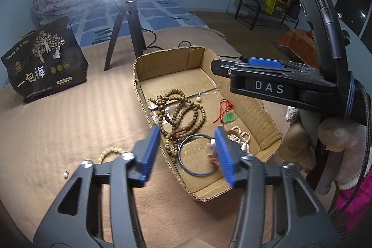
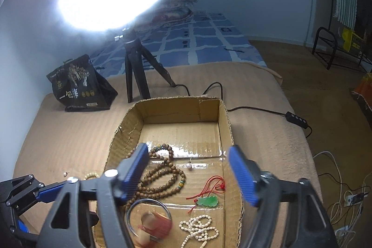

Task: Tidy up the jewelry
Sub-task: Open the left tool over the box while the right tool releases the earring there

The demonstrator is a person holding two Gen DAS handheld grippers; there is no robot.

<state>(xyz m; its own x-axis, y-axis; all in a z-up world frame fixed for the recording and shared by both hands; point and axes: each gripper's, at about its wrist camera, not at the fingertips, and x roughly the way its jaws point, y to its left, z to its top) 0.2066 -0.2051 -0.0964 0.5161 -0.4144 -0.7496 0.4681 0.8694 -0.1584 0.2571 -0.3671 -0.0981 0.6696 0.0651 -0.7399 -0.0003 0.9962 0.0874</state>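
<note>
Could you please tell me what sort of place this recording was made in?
Most likely a bedroom at home: the cardboard box sits on a bed's tan blanket, with a bundled quilt behind and a metal rack beside.

We saw a bed (image 2: 69, 138) under a tan blanket. On it lay an open cardboard box (image 2: 130, 122) mid-bed, a black bag (image 2: 79, 87) and tripod (image 2: 134, 76) toward the far edge, and yellow beads (image 1: 109, 151) and a pearl earring (image 1: 65, 175) beside the box.

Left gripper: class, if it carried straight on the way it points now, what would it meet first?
Probably the blue bangle in the cardboard box: it lies between the open left gripper fingers' line, beside the brown bead necklace. Depth is uncertain.
</note>
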